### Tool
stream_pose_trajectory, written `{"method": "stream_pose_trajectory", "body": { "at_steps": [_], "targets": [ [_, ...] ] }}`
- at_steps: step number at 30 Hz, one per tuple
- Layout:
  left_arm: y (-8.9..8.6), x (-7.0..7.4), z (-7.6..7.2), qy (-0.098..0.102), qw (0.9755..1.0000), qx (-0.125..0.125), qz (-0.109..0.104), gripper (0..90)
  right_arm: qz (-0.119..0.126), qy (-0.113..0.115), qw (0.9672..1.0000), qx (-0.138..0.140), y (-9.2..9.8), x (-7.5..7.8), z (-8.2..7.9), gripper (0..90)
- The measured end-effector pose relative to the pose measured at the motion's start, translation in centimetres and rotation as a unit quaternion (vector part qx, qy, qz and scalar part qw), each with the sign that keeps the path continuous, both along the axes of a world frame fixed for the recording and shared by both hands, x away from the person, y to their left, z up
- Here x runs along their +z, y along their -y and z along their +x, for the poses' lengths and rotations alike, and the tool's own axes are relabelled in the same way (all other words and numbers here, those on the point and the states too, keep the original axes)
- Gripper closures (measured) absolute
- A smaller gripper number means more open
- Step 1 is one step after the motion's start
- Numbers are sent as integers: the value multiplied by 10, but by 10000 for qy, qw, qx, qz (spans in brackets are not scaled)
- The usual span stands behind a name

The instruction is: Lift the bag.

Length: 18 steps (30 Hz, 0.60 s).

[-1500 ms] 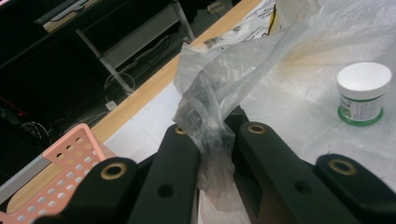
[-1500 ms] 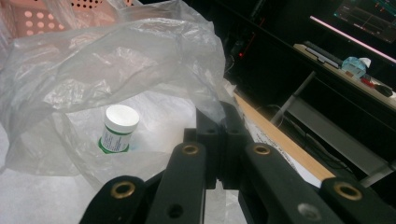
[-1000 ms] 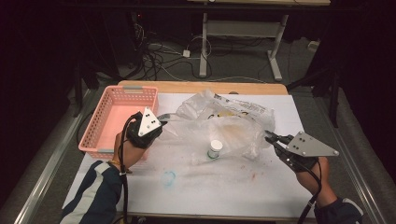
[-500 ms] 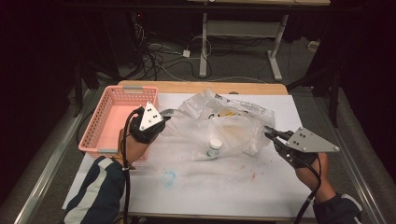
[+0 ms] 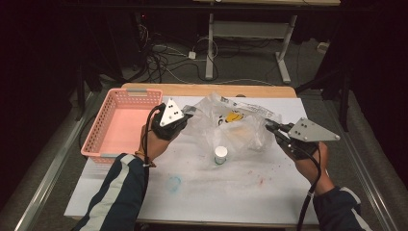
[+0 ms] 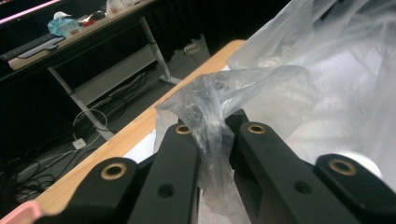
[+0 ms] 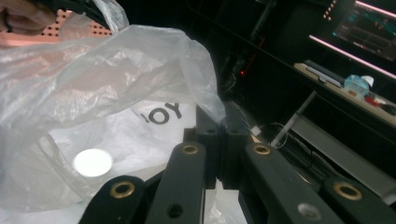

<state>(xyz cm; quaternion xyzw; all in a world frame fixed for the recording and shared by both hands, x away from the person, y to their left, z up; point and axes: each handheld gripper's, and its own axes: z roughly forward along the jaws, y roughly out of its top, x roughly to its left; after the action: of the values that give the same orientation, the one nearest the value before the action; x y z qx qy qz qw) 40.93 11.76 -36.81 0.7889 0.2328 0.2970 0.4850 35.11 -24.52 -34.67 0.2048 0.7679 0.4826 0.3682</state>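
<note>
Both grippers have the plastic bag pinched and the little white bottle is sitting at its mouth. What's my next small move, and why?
Probably lift both grips a little and keep them spread. The left gripper and the right gripper are each shut on an edge of the plastic bag, while the white bottle stands on the table at its opening. Raising the edges should hold the mouth open over the bottle.

The crinkled clear plastic bag (image 5: 231,126) I hold between my two black hand-held grippers, the left (image 5: 190,112) and the right (image 5: 267,126), is see-through with a milky sheen, printed with a yellow mark and black letters. Inside it the small white round-capped bottle (image 5: 221,155) shows pale, with a teal band at its foot. The white sheet-covered worktop (image 5: 269,192) carries faint red specks and a light blue ring stain, the oblong plastic basket (image 5: 120,126) with latticed walls is salmon pink, and my sleeves are navy with white stripes.
</note>
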Motion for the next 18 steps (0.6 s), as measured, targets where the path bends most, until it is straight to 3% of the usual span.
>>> {"method": "stream_pose_trajectory", "body": {
  "at_steps": [4,8,10,14,18],
  "targets": [
    [6,-6,15,21,9999,-22,-146,871,53,-82,9998,-186,-1,-2,19,900],
    [7,-9,27,-16,9994,165,-287,871,147,-221,9988,-411,3,-6,38,900],
    [4,-9,33,-112,9985,206,-498,872,216,-280,9981,-506,5,-6,47,900],
    [-3,-2,38,-139,9949,343,-940,873,383,-324,9963,-694,9,0,59,900],
    [-3,12,36,-71,9944,359,-993,873,565,-339,9951,-731,10,13,63,900]
  ]
}}
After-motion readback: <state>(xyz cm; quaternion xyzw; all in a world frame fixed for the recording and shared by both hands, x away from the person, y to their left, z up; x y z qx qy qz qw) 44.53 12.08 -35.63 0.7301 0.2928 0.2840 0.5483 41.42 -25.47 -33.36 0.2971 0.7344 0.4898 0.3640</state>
